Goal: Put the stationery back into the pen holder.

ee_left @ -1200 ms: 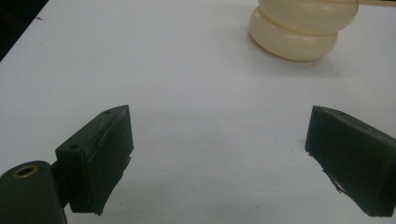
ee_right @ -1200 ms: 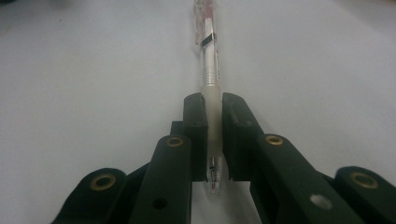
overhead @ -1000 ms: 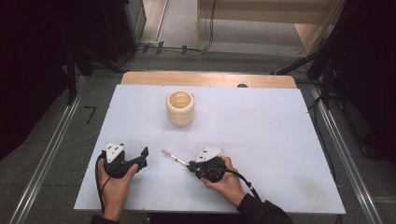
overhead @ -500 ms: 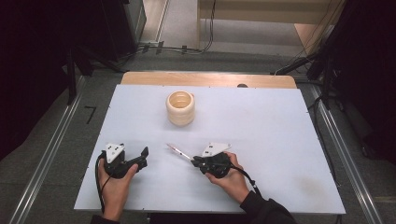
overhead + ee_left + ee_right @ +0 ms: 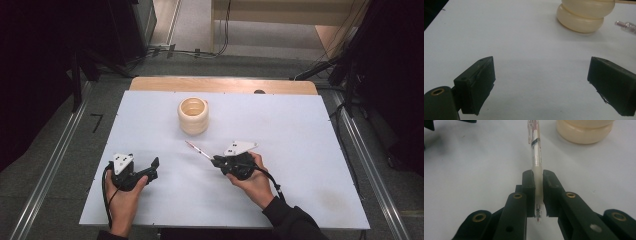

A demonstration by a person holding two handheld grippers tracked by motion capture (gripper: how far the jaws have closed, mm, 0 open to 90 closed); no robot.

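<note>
The right gripper [image 5: 538,195] clamped a clear pen [image 5: 535,157], its clip end pointing toward the cream ribbed cup [image 5: 193,115]. The left gripper [image 5: 541,87] rested on the white table [image 5: 300,130], jaws wide and empty.

One pen [image 5: 535,157] — one holder [image 5: 193,115]

The white table [image 5: 310,150] lies bare on its right half and along its front edge. Only 1 thing stands on it: the cream ridged holder [image 5: 193,115], back of centre, with bare table between it and the 2 grippers on every side.
</note>
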